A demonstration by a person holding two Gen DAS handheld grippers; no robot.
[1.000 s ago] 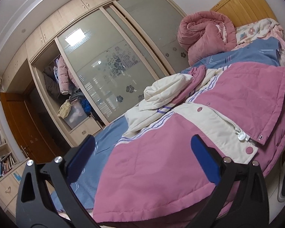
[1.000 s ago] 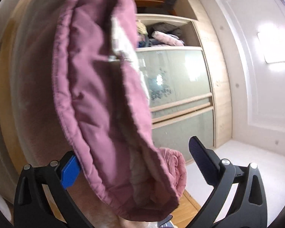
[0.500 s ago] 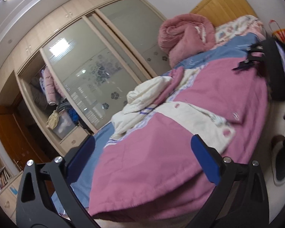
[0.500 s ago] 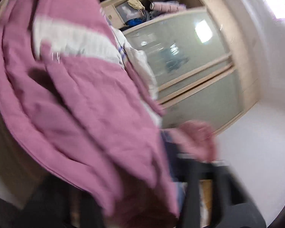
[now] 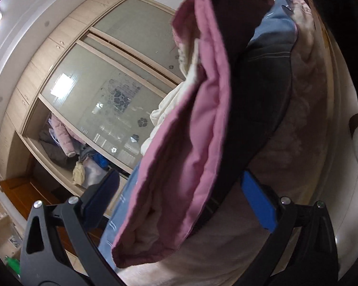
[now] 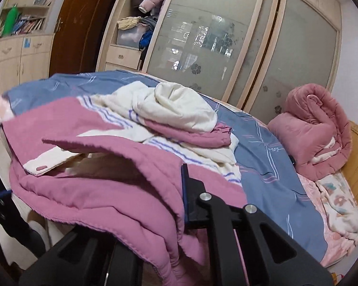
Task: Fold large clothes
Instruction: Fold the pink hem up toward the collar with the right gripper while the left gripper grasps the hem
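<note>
A large pink and cream padded jacket [image 6: 88, 186] lies on the bed, its cream sleeves and hood [image 6: 179, 109] bunched behind. My right gripper [image 6: 176, 214] is shut on the jacket's pink hem, which drapes over its jaws and hides the left finger. In the left wrist view the jacket's pink edge [image 5: 179, 157] hangs down over the bed side between the fingers. My left gripper [image 5: 179, 195] is open around that hanging edge, its blue pads apart on either side.
The bed has a blue sheet [image 6: 262, 157] and a rolled pink quilt [image 6: 317, 128] near the wooden headboard. A wardrobe with frosted sliding doors [image 6: 214, 38] stands behind, one bay open with clothes. A brown door and a bookshelf are at left.
The left gripper dropped below the bed edge and tilted, so the jacket's hem now hangs between its fingers. The right gripper swung round with the hem and now faces across the bed.
</note>
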